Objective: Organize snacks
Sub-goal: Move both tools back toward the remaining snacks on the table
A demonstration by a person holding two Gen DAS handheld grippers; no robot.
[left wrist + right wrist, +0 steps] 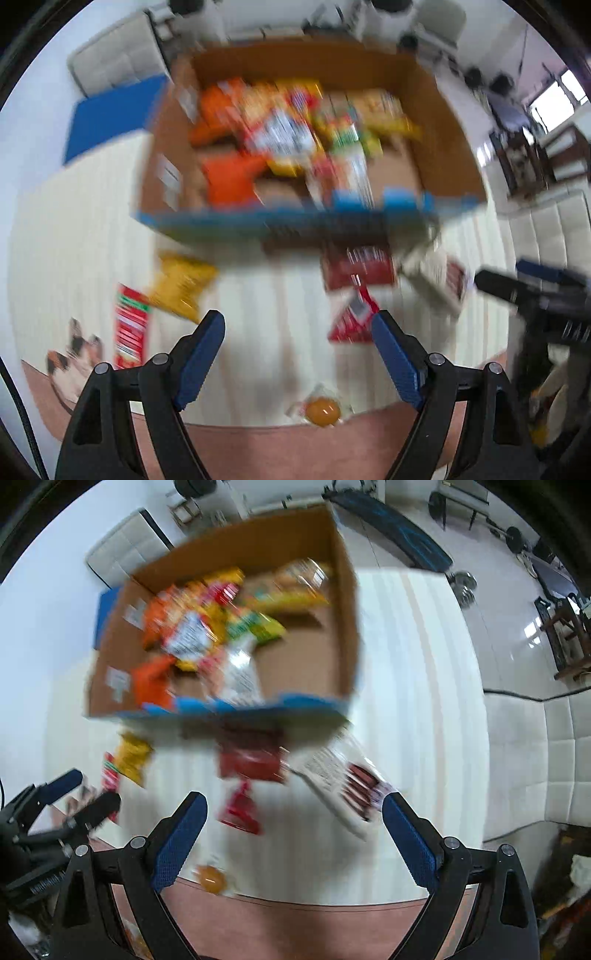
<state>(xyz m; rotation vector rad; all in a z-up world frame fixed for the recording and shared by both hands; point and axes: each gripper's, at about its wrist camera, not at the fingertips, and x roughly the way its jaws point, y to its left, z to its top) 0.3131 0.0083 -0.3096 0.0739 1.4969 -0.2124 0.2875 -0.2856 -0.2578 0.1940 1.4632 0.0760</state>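
Presently we hold both the left gripper [297, 330] and right gripper [293, 812] spread and empty above the table, the red packet [240, 810] lying just ahead, nearer the right, short of the cardboard box [345, 602].

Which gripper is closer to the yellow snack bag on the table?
Left. The left gripper is just right of the yellow bag; the right gripper is further right.

Daylight is flooding both views brightly; motion blur is smearing the cardboard box [447, 110] and its snacks; fisheye distortion is bending the edges; glare is showing on the far-right floor [532, 627].
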